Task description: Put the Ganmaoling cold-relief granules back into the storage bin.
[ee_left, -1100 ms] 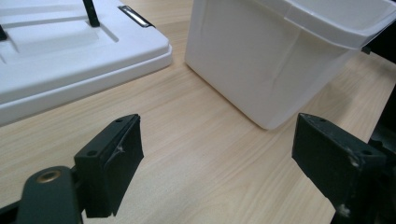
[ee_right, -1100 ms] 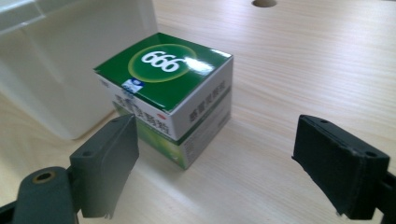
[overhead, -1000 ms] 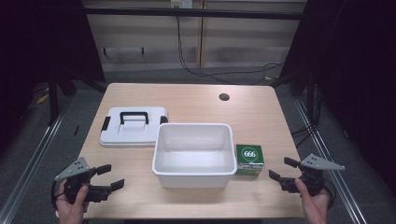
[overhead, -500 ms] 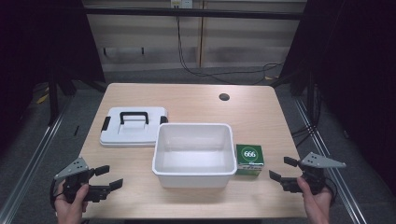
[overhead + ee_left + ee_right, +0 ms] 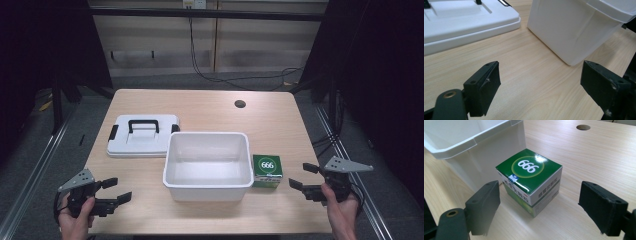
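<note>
Green box (image 5: pixel 530 180) faces gaping right gripper (image 5: pixel 539 207) | left gripper (image 5: pixel 540 87) gaping, by tub (image 5: pixel 574 27)

White lid (image 5: pixel 142 136) with black handle, round hole (image 5: pixel 240 104) in wooden table (image 5: pixel 200 107)

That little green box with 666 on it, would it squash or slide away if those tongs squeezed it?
The green 666 box looks like thin printed card, so it would probably dent under a hard squeeze. Its glossy top suggests the sides may be a bit slippery. It sits flat on the wooden table beside the white tub, squat and square, so it likely slides rather than tips.
</note>
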{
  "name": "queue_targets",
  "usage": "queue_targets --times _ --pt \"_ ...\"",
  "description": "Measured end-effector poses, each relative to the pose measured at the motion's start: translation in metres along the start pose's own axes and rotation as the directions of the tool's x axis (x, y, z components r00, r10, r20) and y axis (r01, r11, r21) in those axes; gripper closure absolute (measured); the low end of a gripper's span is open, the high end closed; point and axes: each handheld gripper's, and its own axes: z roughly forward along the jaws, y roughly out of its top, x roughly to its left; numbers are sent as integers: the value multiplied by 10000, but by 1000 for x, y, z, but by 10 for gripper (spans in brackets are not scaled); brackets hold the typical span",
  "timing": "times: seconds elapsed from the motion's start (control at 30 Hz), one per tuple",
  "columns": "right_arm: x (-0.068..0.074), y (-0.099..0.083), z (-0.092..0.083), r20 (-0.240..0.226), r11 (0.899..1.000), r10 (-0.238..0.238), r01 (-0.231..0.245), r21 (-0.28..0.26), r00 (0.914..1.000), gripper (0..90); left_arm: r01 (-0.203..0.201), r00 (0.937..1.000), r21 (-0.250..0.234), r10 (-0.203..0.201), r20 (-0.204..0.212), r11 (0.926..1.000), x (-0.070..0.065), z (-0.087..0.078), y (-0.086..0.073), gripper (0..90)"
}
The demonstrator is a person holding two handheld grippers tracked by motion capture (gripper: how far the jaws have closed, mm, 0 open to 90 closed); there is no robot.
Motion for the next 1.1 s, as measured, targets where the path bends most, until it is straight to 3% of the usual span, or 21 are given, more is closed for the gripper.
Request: queue_targets --times 0.13,0.33,0.6,0.8,1.1 --pt "1 7 1 -35 9976 -204 206 661 9998 174 -13 10000 13 13 -3 10000 0 0 0 161" --pt "5 24 3 -603 9965 -439 480 681 9972 135 106 9999 20 -106 -45 9999 1 0 -1 161" --pt "13 45 15 -617 9809 -1072 1157 1564 9923 136 105 9999 18 -105 5 9999 1 0 -1 161" --pt "13 56 20 -781 9783 -1345 1449 1482 9878 136 105 9999 58 -105 -9 9999 1 0 -1 162" --pt "13 75 30 -1021 9682 -1564 1729 1806 9824 136 119 9999 57 -119 9 9999 1 0 -1 162"
